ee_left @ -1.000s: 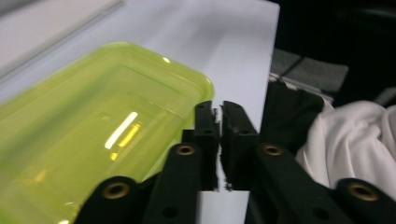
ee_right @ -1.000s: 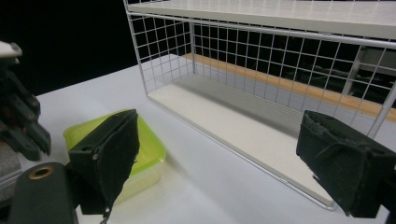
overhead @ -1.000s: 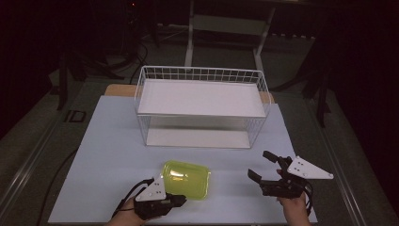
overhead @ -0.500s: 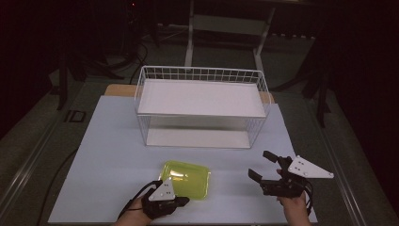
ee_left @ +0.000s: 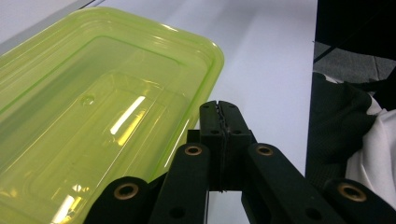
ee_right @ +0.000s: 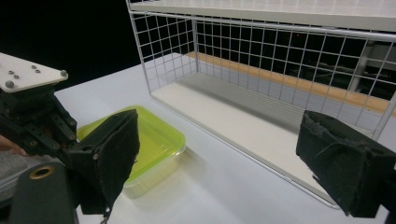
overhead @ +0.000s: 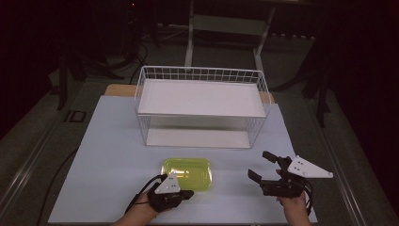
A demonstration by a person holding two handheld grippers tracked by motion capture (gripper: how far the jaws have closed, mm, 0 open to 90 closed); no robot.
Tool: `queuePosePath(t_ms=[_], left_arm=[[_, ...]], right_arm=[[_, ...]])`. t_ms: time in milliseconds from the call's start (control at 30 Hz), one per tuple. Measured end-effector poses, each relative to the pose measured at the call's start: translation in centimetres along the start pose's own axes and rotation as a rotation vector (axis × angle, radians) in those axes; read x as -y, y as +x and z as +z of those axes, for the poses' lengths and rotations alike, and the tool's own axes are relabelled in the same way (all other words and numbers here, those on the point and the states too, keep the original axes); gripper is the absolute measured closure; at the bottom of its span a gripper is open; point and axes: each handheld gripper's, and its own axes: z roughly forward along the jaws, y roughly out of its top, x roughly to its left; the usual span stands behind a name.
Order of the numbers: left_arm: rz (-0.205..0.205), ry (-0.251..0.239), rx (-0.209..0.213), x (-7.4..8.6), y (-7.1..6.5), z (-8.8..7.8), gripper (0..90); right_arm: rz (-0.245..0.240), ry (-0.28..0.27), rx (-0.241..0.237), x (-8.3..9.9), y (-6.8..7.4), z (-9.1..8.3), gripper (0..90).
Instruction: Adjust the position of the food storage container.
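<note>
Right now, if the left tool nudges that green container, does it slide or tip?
The green container will probably slide: it sits low and flat on the smooth table. Likely light, since the translucent plastic looks thin and empty. Its glossy walls may slip in a pinch.

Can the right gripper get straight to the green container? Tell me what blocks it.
Probably yes. The right gripper is open, and bare table lies between it and the green container. The left gripper, shut, sits at the container's near edge, leaving its right side free.
</note>
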Motion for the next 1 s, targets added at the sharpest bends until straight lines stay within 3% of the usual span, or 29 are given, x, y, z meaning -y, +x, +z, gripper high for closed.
queuePosePath(t_ms=[133,233,367,433,533,700,867,1000], left_arm=[[-0.010,-0.012,0.021,-0.1,0.1,0.0,90.0],[0.014,-0.030,0.029,-0.3,-0.2,-0.7,90.0],[0.050,-0.077,-0.031,-0.3,0.3,-2.7,89.9],[0.031,-0.097,-0.064,0.0,1.2,-3.8,90.0],[0.033,-0.122,-0.142,0.7,2.5,-5.6,90.0],[0.009,-0.109,-0.236,2.2,5.0,-7.6,90.0],[-0.018,-0.083,-0.250,3.9,6.5,-7.8,90.0],[-0.040,-0.051,-0.224,4.5,6.8,-6.8,90.0]], right_arm=[[0.002,0.001,-0.004,0.0,0.0,0.0,13.4],[0.004,0.004,-0.006,0.0,0.1,0.1,13.4],[0.004,0.008,-0.006,0.0,0.1,0.1,13.3],[0.006,0.007,-0.009,0.0,0.1,0.1,13.4],[-0.004,0.016,-0.022,0.0,0.1,0.3,13.4],[-0.003,0.020,-0.030,0.0,0.1,0.5,13.4],[-0.002,0.023,-0.031,0.0,0.1,0.6,13.5],[-0.002,0.027,-0.033,0.1,0.2,0.6,13.5]])
